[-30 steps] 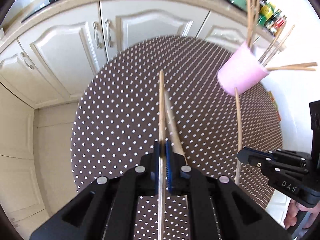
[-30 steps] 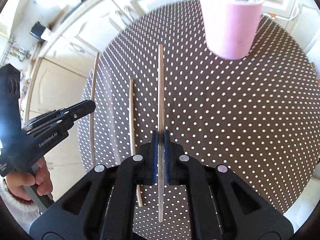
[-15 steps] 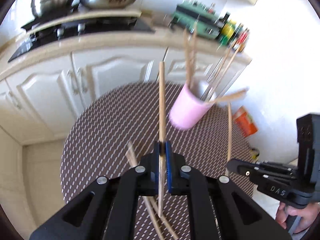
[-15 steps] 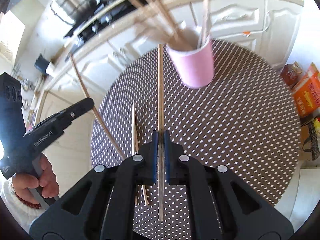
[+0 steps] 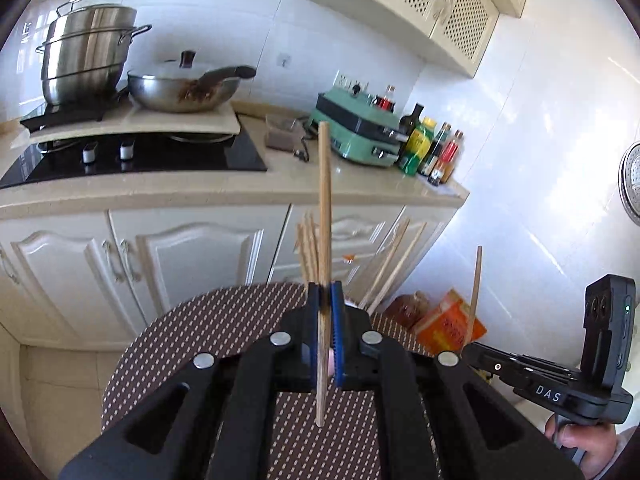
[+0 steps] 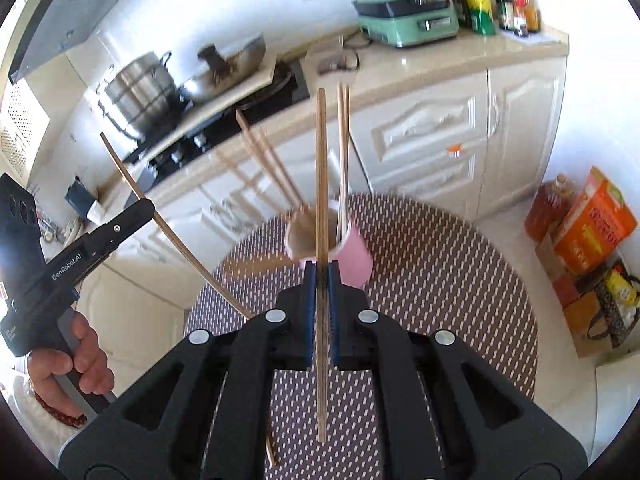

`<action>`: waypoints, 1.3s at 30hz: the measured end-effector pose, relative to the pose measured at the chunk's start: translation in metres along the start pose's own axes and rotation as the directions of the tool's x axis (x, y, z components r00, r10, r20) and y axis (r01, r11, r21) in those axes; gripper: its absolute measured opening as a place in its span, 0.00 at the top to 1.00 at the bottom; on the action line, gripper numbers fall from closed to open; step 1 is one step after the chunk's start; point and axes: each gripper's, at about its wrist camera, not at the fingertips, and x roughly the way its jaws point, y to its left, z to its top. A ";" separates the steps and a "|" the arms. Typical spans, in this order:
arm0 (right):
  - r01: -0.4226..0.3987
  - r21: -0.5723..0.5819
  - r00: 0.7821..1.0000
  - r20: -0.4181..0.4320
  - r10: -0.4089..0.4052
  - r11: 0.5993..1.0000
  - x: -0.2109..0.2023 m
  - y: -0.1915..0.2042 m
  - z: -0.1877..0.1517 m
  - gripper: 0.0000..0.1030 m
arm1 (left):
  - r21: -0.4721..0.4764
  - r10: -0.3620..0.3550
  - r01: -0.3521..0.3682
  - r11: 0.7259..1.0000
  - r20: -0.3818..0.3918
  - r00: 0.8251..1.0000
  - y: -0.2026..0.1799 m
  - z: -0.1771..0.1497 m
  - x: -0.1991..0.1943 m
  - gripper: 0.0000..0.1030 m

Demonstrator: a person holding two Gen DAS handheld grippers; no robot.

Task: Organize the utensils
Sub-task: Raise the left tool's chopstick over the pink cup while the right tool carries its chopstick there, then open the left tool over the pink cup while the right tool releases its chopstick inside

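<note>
My left gripper (image 5: 325,300) is shut on a wooden chopstick (image 5: 325,208) held upright above the dotted round table (image 5: 192,336). My right gripper (image 6: 321,280) is shut on another chopstick (image 6: 321,168), also raised. The pink cup (image 6: 354,258) with several chopsticks (image 6: 343,152) stands on the table just beyond the right gripper; in the left wrist view the cup is hidden behind the gripper, with only its chopsticks (image 5: 390,268) showing. The left gripper also shows in the right wrist view (image 6: 146,208), and the right gripper in the left wrist view (image 5: 470,350).
A loose chopstick (image 6: 271,452) lies on the table near its front edge. Behind stand white cabinets (image 5: 192,256), a counter with a stove, pots, a green appliance (image 5: 356,132) and bottles. Orange packages (image 6: 592,224) sit on the floor at the right.
Both grippers have lifted their chopsticks off the table and tilted upward toward the cup; the views now show the counter and wall instead of the tabletop.
</note>
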 end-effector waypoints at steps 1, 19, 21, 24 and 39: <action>-0.002 -0.004 1.000 0.015 0.002 1.000 0.000 0.000 0.005 0.94 | 0.000 -0.002 0.002 1.000 0.010 1.000 -0.002 0.004 0.003 0.94; -0.037 -0.159 0.978 0.196 0.068 0.987 0.043 0.017 0.093 0.94 | 0.039 0.031 -0.034 0.999 0.079 0.996 -0.021 0.038 0.073 0.94; -0.039 -0.166 0.976 0.203 0.073 0.985 0.049 0.018 0.095 0.94 | 0.032 0.033 -0.035 0.999 0.057 0.998 -0.019 0.033 0.080 0.94; -0.037 -0.185 0.975 0.210 0.076 0.982 0.058 0.021 0.098 0.94 | 0.030 0.040 -0.041 0.999 0.029 0.999 -0.014 0.023 0.088 0.94; -0.014 -0.259 0.982 0.180 0.063 0.966 0.087 0.020 0.081 0.94 | 0.048 0.043 -0.039 0.998 -0.095 0.995 -0.007 -0.015 0.106 0.94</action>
